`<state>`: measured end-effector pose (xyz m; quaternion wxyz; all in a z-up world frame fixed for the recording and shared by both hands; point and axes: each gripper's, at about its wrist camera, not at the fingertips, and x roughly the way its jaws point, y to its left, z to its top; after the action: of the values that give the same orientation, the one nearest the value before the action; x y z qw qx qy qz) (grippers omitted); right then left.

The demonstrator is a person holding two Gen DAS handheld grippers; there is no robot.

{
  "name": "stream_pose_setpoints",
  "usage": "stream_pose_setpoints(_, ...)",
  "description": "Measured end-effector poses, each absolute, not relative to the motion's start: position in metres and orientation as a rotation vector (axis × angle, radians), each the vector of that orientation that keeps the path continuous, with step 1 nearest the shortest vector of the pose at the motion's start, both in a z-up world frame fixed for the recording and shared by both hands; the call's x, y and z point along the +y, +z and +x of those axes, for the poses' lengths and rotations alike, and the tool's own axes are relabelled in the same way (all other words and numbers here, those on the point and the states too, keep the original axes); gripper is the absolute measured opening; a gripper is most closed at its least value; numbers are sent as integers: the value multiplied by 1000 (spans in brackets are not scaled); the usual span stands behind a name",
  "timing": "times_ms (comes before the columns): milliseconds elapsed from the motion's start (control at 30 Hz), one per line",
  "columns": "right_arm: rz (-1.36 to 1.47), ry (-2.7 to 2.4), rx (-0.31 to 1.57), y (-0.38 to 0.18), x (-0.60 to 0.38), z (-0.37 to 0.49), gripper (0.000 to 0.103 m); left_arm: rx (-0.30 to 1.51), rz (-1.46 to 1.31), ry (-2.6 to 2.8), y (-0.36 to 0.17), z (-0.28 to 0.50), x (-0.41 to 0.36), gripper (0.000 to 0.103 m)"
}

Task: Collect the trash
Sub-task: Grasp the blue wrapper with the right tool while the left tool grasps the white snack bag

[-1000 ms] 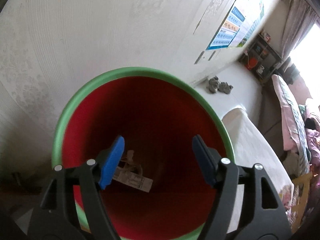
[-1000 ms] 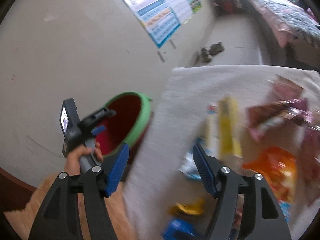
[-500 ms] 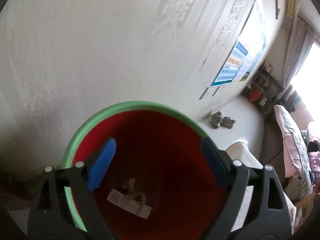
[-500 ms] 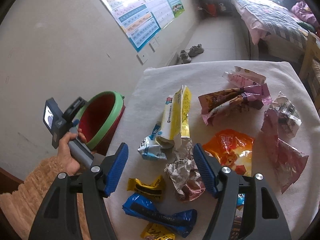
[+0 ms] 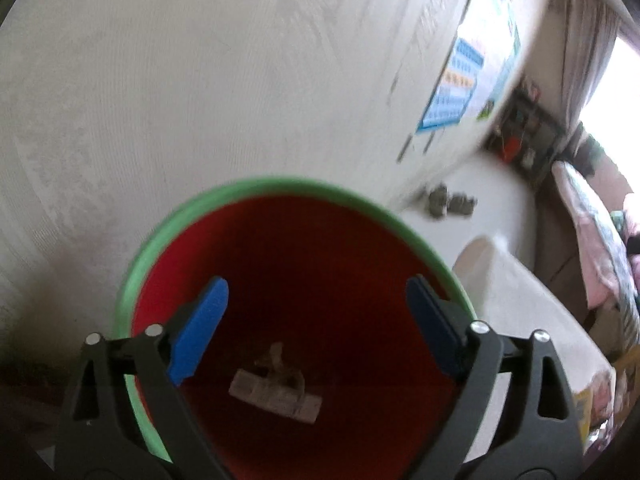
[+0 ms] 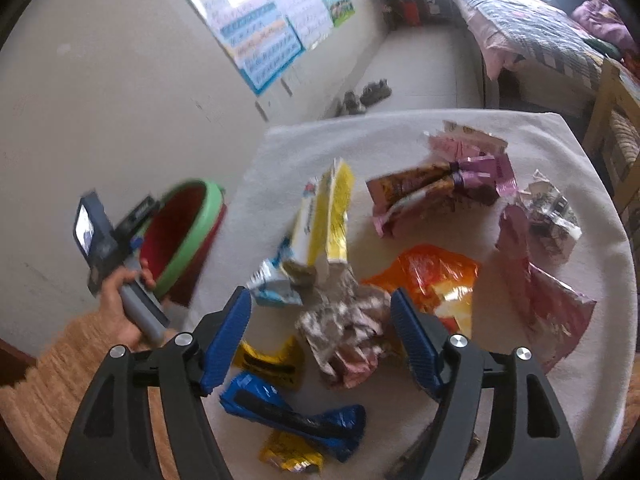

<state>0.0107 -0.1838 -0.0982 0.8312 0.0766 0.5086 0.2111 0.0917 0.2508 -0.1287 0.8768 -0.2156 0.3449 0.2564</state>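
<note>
The right gripper [image 6: 320, 332] tilts steeply down over the white cloth-covered tabletop [image 6: 580, 384], its blue-padded jaws opening with nothing pinched; a crumpled brown-and-white foil wrapper [image 6: 344, 332] lies on the cloth below the gap between them. Near its left finger sit a flat yellow wrapper [image 6: 268, 364] and a long blue wrapper [image 6: 296, 412]. Further on lie a yellow and white carton [image 6: 324, 220], an orange crinkled bag [image 6: 432, 284] and a pink and brown packet [image 6: 440, 188].

Off the tabletop's left edge, a hand [image 6: 120, 304] grips the grey handle of the left gripper [image 5: 316, 324], which points down into the round red bin with a green rim [image 5: 312, 292]. Its jaws are opening, wide and empty. A pale creased paper wrapper [image 5: 276, 390] rests on the bin's floor, clear of the fingers.

A second ago that wrapper hung right beside the left blue pad, with the jaws much narrower; since then it has dropped to the bottom. The right gripper then looked over the tabletop's left edge, in blur; it has since swung over the trash pile
</note>
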Motion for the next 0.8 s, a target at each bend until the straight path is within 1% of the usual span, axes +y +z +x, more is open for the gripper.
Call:
stream_pose_setpoints(167,-85,578,1109,-105,-153,-18,70,738,-394,520,-126,89,237,91)
stream_pose_setpoints(233,-152,633,1121,-112,-140,-29,70,714,-375,491,-118,80,227,95)
stream_pose_setpoints(300,-202,689,1158,-124,-127,-37,70,708,-358,446,-111,71,214,96)
stream_pose_setpoints(367,-243,719,1191,-136,-119,-42,68,719,-343,402,-106,61,202,96)
stream_pose_setpoints(400,-268,731,1203,-141,-115,-46,63,727,-333,375,-102,56,194,96)
stream_pose_setpoints(467,-321,730,1226,-151,-110,-50,30,744,-319,329,-98,48,181,96)
stream_pose_setpoints(500,-337,728,1240,-155,-109,-51,29,762,-310,301,-97,46,174,96)
stream_pose_setpoints(567,-289,751,1243,-152,-113,-50,18,811,-289,230,-95,44,157,96)
stream_pose_setpoints(633,-189,775,1207,-136,-124,-43,14,859,-278,153,-95,44,142,95)
stream_pose_setpoints(800,44,655,1024,-85,-177,-16,13,944,-307,12,-97,49,111,87)
